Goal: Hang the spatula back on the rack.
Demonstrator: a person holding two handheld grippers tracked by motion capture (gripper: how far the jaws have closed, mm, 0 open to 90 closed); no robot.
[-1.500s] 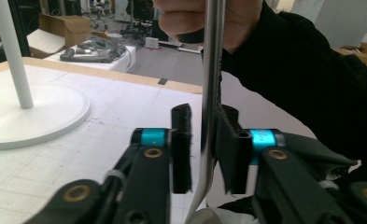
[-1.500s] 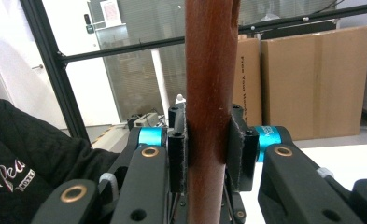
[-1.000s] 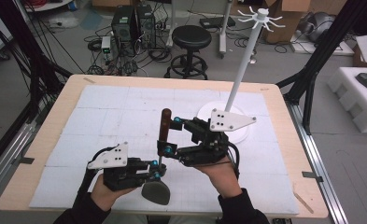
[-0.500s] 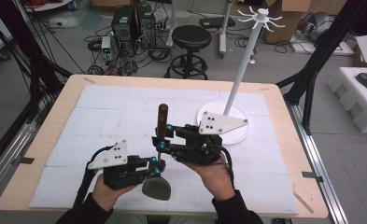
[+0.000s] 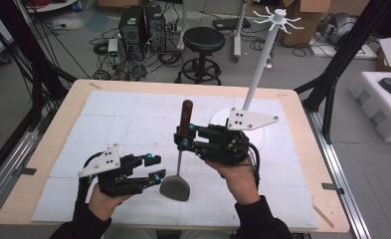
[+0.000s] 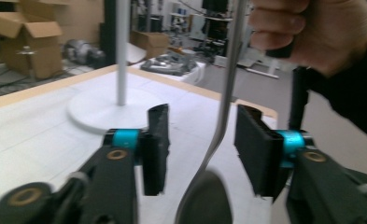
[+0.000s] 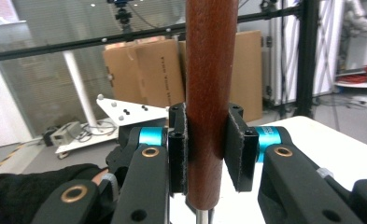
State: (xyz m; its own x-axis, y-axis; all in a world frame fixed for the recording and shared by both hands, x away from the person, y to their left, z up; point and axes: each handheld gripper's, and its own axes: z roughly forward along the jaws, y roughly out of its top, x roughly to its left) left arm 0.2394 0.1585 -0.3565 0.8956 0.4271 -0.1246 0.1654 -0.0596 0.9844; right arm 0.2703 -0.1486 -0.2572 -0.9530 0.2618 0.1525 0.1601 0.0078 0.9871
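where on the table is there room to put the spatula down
Bare mat runs across the far-left, from the table's left edge to the spatula. The near-right corner beside the right claw is free too. Crowded: the stand base at far right, and the near middle around the left claw.
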